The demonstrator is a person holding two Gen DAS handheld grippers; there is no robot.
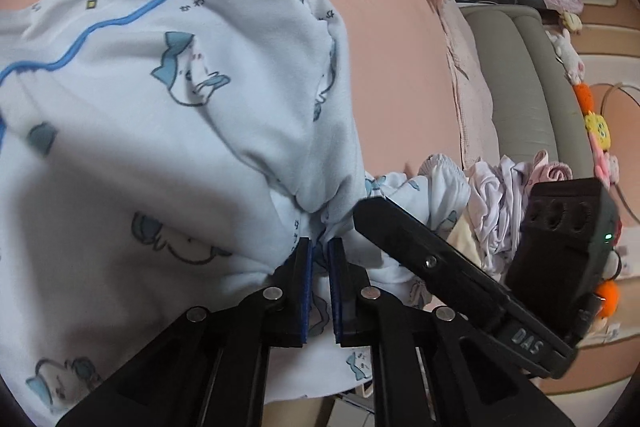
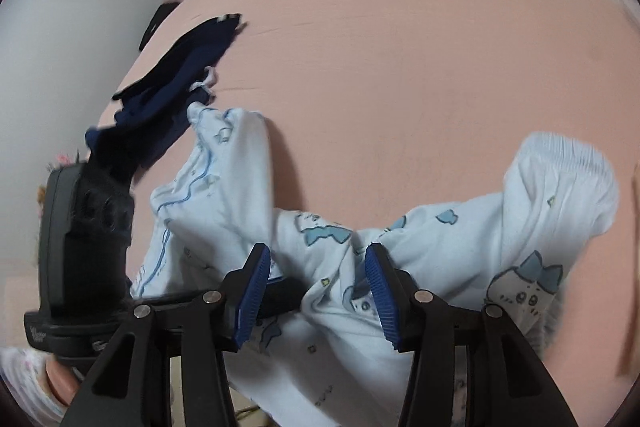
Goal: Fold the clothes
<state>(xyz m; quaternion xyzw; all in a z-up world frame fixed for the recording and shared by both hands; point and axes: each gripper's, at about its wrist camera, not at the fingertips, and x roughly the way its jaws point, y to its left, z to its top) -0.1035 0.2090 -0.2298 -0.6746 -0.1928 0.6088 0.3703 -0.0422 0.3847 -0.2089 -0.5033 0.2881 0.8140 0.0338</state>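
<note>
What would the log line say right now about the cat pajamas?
left gripper: shut on light blue pajamas | right gripper: open over pajamas | surface: pink bed | fold: not yet done

Left claw is pinched closed and angled downward; right claw gapes, tilted steeply down.

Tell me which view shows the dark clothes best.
The right wrist view. The dark clothes lie in plain sight on the pink bed, beyond the pale blue pyjamas. The left wrist view shows none of them: the pyjamas held by the left gripper fill it, with only pale laundry to the side.
</note>
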